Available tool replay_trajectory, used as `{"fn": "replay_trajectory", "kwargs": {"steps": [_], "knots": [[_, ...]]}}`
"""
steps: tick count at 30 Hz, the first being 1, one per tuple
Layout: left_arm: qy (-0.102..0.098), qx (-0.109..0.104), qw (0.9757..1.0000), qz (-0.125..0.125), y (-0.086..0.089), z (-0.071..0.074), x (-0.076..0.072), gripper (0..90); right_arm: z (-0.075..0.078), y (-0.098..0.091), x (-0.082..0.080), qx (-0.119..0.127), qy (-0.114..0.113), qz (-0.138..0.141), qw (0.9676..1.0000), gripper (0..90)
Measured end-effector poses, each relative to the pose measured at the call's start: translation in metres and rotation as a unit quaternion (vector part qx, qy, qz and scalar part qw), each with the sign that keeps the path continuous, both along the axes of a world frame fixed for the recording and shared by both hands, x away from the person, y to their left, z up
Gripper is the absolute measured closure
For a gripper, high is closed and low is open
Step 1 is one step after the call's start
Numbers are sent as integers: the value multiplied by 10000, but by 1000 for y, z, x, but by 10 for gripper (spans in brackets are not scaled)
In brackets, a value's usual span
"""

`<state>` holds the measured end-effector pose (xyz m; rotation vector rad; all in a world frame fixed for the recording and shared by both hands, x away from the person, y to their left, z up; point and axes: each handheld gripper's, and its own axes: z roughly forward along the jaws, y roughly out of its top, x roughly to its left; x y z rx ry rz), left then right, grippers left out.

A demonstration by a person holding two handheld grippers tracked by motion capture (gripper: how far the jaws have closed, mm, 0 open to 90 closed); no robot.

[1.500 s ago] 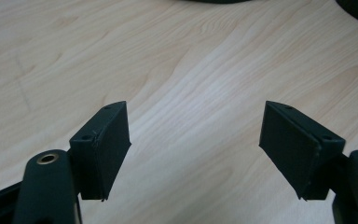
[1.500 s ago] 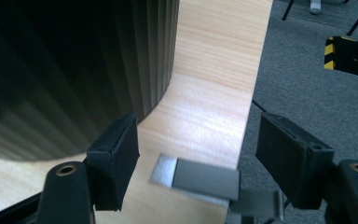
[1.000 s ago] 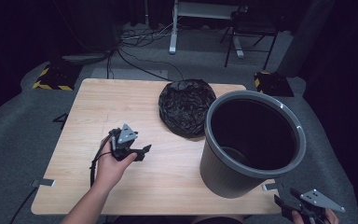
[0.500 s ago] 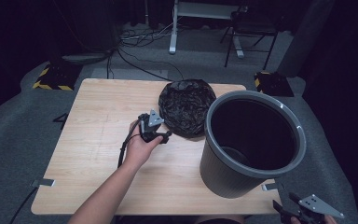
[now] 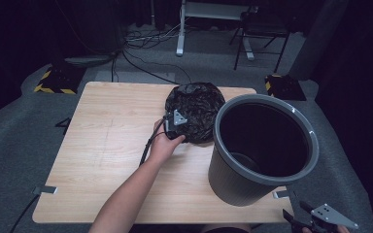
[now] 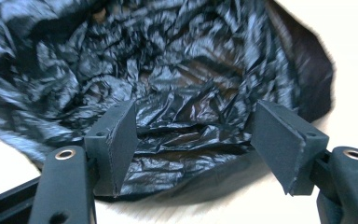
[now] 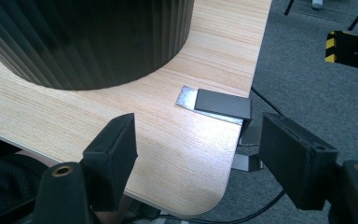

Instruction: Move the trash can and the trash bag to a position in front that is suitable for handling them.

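The left gripper (image 5: 178, 127) is reaching in at the near edge of the crumpled black bag (image 5: 196, 116), which is lying on the table (image 5: 107, 145) just beside the grey bin (image 5: 262, 145), on its far left side. In the left gripper view the jaws are standing spread, having just been opening a touch, with folds of the bag (image 6: 177, 93) between and beyond them but the pads not pressing on the plastic yet. So this looks like the pick-up step, the grab not yet made. The next move likely calls for easing lower and pinching a good fold, since thin plastic may slip. The right gripper (image 5: 315, 221) is hanging off the near right corner of the table, jaws spread and holding nothing, with a metal clamp (image 7: 219, 106) on the corner ahead of it.
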<state>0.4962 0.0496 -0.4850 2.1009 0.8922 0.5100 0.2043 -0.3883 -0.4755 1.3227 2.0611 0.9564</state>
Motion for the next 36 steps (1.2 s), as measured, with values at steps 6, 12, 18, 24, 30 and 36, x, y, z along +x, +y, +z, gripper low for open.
{"fn": "replay_trajectory", "kwargs": {"steps": [6, 12, 18, 24, 30, 36], "knots": [[536, 173, 9982, 212, -5, -16, 6, 350, 4, 1, -6, 60, -84, 25, 9999, 288], [739, 243, 9967, 230, 4, -13, 2, 350, 4, 3, -5, 134, -100, 100, 9998, 280], [811, 263, 9955, 418, 35, -11, -9, 349, 5, 7, 2, 125, -107, 171, 9997, 280], [896, 315, 9933, 656, 75, -9, -22, 349, 10, 16, 16, 150, -188, 298, 9993, 278], [955, 410, 9914, 796, 121, -7, -50, 349, 14, 19, 33, 179, -246, 335, 9990, 277], [997, 366, 9895, 979, 168, -6, -83, 342, 20, 24, 47, 186, -329, 420, 9984, 277]]}}
